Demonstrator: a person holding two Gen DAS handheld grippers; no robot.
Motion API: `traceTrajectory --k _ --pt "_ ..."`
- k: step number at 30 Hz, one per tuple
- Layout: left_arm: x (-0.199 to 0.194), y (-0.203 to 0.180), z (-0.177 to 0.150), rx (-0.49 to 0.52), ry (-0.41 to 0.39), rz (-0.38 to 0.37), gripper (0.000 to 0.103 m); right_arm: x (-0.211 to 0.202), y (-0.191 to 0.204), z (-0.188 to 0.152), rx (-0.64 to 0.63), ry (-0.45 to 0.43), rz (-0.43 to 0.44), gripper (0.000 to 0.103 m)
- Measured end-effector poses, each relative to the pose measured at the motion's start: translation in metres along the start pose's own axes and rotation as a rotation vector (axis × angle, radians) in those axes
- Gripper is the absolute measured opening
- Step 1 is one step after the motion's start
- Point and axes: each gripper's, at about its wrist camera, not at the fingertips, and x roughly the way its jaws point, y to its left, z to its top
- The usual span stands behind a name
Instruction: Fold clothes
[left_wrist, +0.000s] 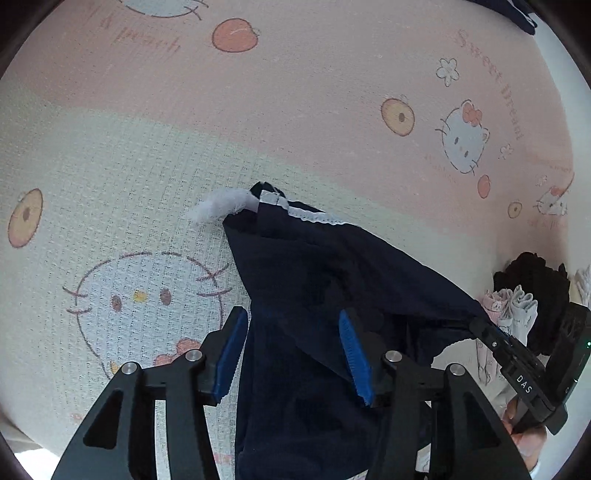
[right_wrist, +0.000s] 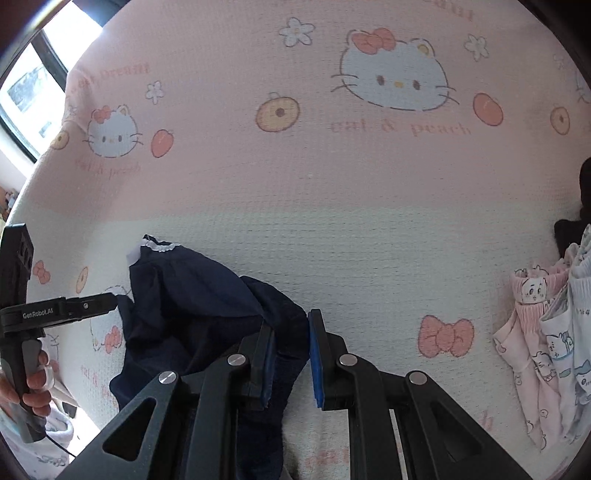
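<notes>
A small navy garment with white lace trim lies bunched on the pink and cream Hello Kitty sheet. My left gripper has its blue-padded jaws apart, with the navy cloth lying between them. My right gripper also has its jaws apart, with a fold of the navy garment in the gap. In the left wrist view the right gripper's finger reaches the garment's right edge. In the right wrist view the left gripper's finger touches the garment's left edge.
A small pile of pink and white printed clothes lies at the right, with a dark garment behind it. The same pile shows in the left wrist view. A window is at the far left.
</notes>
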Motion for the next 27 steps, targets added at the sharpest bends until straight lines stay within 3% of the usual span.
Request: traceTrajectory --k 10,12,14,18,23,27 --pt "0.019 -0.021 -0.008 0.06 0.024 0.057 0.048 0.013 -0.032 -0.012 0.113 0.011 0.118 0.017" --pt "0.019 -0.026 -0.011 0.077 0.019 0.061 0.048 0.016 -0.038 -0.015 0.135 0.014 0.142 0.04" --pt "0.017 -0.031 -0.014 0.095 0.012 0.079 0.048 0.018 -0.044 -0.017 0.158 0.016 0.166 0.046" --pt "0.009 -0.036 -0.025 0.116 -0.027 0.121 0.048 0.013 -0.05 -0.032 0.241 0.048 0.241 0.047" --pt "0.003 -0.027 -0.044 0.088 -0.04 0.112 0.048 0.021 -0.058 -0.047 0.308 0.121 0.311 0.047" --pt "0.008 -0.01 -0.059 0.039 -0.025 0.101 0.048 0.022 -0.057 -0.05 0.323 0.12 0.359 0.047"
